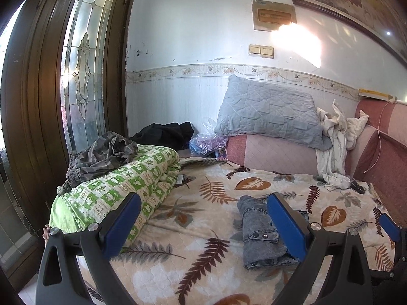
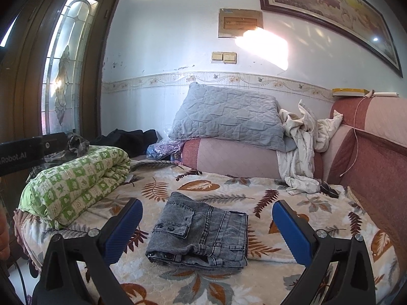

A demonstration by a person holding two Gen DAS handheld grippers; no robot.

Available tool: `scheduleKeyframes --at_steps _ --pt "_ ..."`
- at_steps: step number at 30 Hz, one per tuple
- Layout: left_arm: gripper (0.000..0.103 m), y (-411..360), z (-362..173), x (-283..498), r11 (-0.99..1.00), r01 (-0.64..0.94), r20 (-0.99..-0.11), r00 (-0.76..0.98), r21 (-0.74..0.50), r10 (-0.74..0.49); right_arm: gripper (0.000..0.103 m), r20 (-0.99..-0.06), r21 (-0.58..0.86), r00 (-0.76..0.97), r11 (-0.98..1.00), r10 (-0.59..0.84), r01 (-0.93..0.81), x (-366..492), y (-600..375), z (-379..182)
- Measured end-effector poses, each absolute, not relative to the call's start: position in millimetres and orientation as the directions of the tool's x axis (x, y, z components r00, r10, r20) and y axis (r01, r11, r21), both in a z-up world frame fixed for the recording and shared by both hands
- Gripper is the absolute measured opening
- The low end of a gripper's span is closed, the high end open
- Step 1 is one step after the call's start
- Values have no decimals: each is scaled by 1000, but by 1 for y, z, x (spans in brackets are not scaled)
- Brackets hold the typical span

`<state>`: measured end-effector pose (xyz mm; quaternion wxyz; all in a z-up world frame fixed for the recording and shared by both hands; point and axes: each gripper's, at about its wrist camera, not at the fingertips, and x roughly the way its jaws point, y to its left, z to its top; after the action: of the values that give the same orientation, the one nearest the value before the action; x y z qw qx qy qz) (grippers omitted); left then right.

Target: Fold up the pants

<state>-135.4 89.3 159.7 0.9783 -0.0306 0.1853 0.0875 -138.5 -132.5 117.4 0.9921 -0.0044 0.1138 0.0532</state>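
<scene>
- Leaf-print bedspread (image 2: 229, 193): bare around the bundle; green quilt (image 2: 73, 180) at 10 o'clock.
- Pants (image 2: 201, 233): grey denim, folded compact, flat at centre; folding seemingly finished, next perhaps a final tidy.
- Right gripper (image 2: 206, 226): spread wide, empty, bundle framed whole.
- Left gripper (image 1: 203, 218): spread wide, empty; bundle half hidden at 4 o'clock.
</scene>
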Motion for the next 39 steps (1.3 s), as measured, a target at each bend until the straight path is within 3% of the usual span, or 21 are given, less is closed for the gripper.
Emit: scheduleKeyframes --at_steps 25,39 --pt "99 77 151 -120 990 -138 -409 905 -27 115 103 -237 25 967 996 90 -87 -114 -140 113" --pt "99 74 156 -127 995 -83 -388 920 -52 56 103 -231 9 969 996 93 -93 -112 -136 116"
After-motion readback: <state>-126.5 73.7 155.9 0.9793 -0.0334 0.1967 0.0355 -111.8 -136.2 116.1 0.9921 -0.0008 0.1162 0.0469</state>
